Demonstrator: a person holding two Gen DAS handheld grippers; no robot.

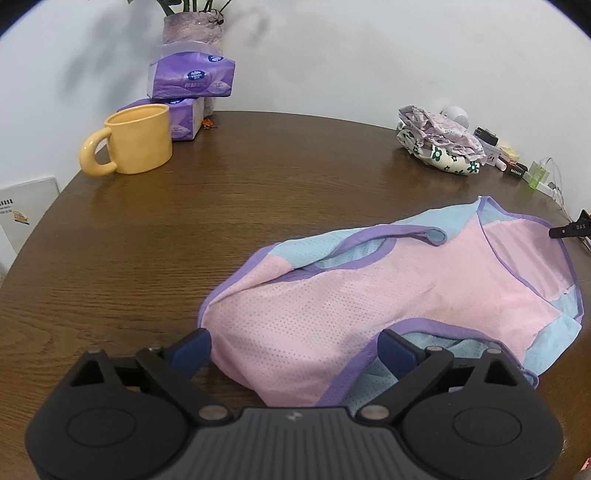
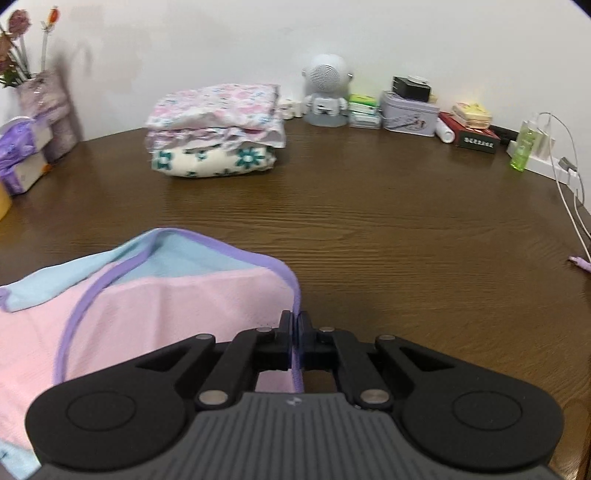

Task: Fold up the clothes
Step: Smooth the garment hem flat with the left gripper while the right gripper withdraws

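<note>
A pink and light-blue mesh garment with purple trim (image 1: 388, 291) lies partly folded on the brown wooden table (image 1: 184, 240). My left gripper (image 1: 295, 350) is open, its blue-padded fingers straddling the garment's near pink end. In the right wrist view the same garment (image 2: 155, 306) fills the lower left. My right gripper (image 2: 295, 332) is shut on the garment's purple-trimmed edge. The tip of the right gripper shows at the far right of the left wrist view (image 1: 569, 229).
A yellow mug (image 1: 136, 140), purple tissue packs (image 1: 192, 77) and a vase (image 1: 192, 27) stand at the back left. A stack of folded floral clothes (image 2: 218, 129) sits at the back. A white speaker figure (image 2: 327, 90), tins, boxes, a green bottle (image 2: 522, 146) and cables (image 2: 572, 192) line the right.
</note>
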